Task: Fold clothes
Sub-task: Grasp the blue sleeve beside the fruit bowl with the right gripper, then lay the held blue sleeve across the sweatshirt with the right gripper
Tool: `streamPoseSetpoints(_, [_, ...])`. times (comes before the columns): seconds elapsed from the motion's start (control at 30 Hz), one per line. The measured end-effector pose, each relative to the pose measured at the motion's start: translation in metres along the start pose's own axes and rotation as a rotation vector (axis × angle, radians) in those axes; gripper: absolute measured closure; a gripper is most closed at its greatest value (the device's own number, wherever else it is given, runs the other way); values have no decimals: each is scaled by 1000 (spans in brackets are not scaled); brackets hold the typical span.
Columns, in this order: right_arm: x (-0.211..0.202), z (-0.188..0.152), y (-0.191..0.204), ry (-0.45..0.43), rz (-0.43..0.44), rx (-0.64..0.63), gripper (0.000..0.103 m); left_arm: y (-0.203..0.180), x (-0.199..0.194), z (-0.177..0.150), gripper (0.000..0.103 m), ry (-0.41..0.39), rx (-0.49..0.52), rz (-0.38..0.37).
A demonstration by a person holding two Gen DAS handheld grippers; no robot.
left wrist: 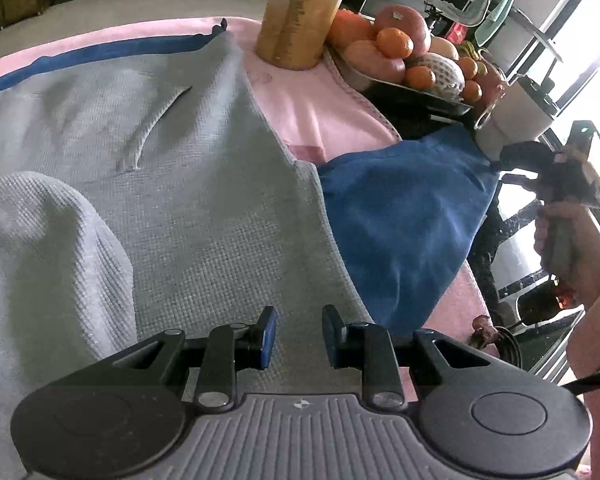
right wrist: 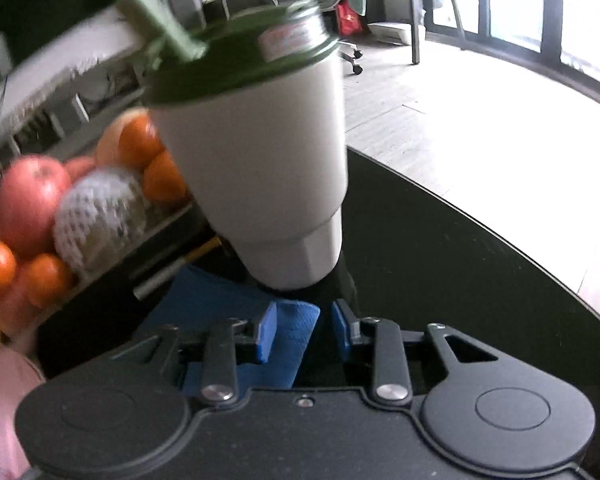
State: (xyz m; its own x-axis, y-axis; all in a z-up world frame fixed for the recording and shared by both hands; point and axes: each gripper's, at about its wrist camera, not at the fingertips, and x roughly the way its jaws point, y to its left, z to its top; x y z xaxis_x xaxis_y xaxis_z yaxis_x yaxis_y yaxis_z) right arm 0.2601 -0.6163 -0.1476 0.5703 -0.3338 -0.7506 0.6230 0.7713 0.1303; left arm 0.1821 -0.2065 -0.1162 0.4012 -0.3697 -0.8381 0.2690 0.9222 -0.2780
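Left gripper (left wrist: 299,334) jaws apart above grey garment (left wrist: 204,184), gripping nothing; right gripper (right wrist: 304,334) jaws narrowed around blue cloth (right wrist: 296,332), contact unclear through blur; pinch corner only, clear of white tumbler (right wrist: 268,168).

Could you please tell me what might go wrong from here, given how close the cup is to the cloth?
1. The right tool has the blue cloth corner between its jaws, directly below the white tumbler with the dark green lid; lifting could knock it over.
2. The blue cloth lies near the tray of oranges and apples; dragging it could disturb the fruit.
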Motion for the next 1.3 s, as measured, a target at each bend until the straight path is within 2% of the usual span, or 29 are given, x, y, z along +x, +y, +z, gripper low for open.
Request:
streamPoseSetpoints(0.13, [-5, -11, 18, -30, -46, -125, 98, 5, -6, -2, 79, -4, -13, 6])
streamPoseSetpoints(0.2, [-10, -14, 24, -33, -63, -135, 99, 8, -11, -4, 79, -9, -17, 10])
streamPoseSetpoints(0.27, [-26, -13, 27, -54, -44, -109, 100, 13, -22, -6, 79, -23, -20, 16])
streamPoseSetpoints(0.37, [-68, -8, 33, -112, 36, -59, 100, 23, -47, -12, 79, -58, -15, 28])
streamPoseSetpoints(0.53, [-167, -13, 57, -230, 236, -7, 100, 58, -103, -30, 79, -128, -38, 53])
streamPoseSetpoints(0.73, [-275, -42, 122, -279, 434, -91, 100, 127, -173, -62, 79, -232, -58, 138])
streamPoseSetpoints(0.87, [-323, -74, 178, -259, 528, -168, 100, 180, -202, -86, 79, -284, -123, 167])
streamPoseSetpoints(0.97, [-342, -103, 224, -232, 592, -225, 100, 220, -211, -104, 79, -314, -247, 147])
streamPoseSetpoints(1.07, [-356, -139, 269, -170, 653, -263, 100, 249, -212, -113, 79, -310, -349, 125])
streamPoseSetpoints(1.2, [-344, -188, 327, -39, 708, -285, 100, 268, -215, -117, 79, -321, -398, 137])
streamPoseSetpoints(1.3, [-323, -237, 366, 48, 690, -356, 99, 280, -212, -120, 79, -308, -440, 154])
